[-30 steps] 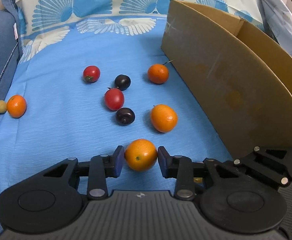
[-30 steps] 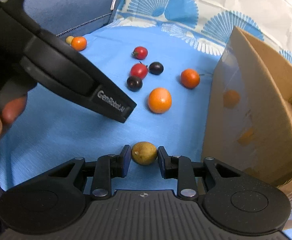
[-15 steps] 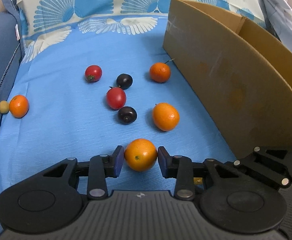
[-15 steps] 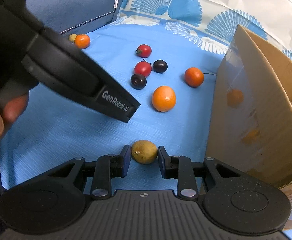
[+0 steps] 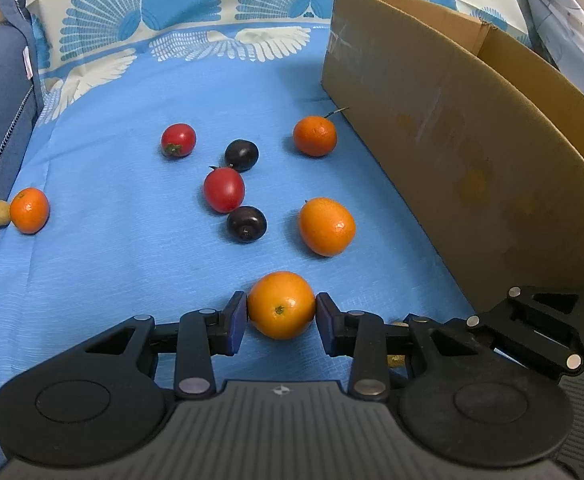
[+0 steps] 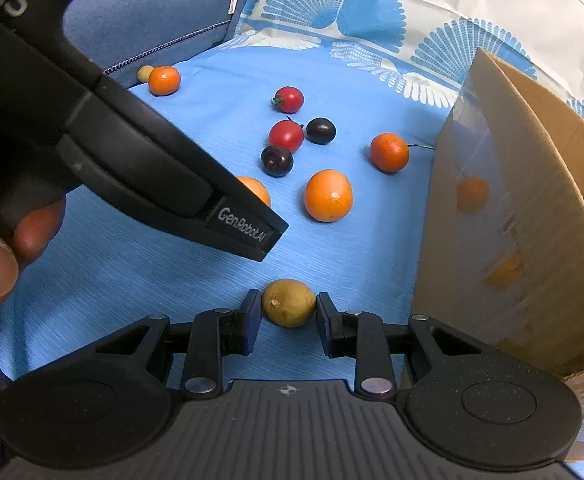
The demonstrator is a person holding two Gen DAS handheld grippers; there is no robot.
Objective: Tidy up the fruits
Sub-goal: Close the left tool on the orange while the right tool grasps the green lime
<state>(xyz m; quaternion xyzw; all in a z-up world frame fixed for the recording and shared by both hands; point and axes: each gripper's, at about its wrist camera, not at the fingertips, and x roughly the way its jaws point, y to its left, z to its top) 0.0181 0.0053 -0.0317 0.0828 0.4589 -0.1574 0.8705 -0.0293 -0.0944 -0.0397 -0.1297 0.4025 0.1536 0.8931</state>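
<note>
Orange (image 5: 281, 305) sits clamped in left tool (image 5: 281, 316); right tool (image 6: 288, 314) pinches a yellow-brown fruit (image 6: 288, 308).

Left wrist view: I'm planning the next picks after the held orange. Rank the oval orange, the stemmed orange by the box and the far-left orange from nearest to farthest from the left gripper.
From the left gripper:
1. Oval orange, just ahead, slightly right.
2. Stemmed orange, farther ahead, beside the cardboard box.
3. Far-left orange, at the cloth's left edge.

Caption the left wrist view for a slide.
Left tool grips a round orange citrus fruit above blue cloth, beside a brown cardboard box.
</note>
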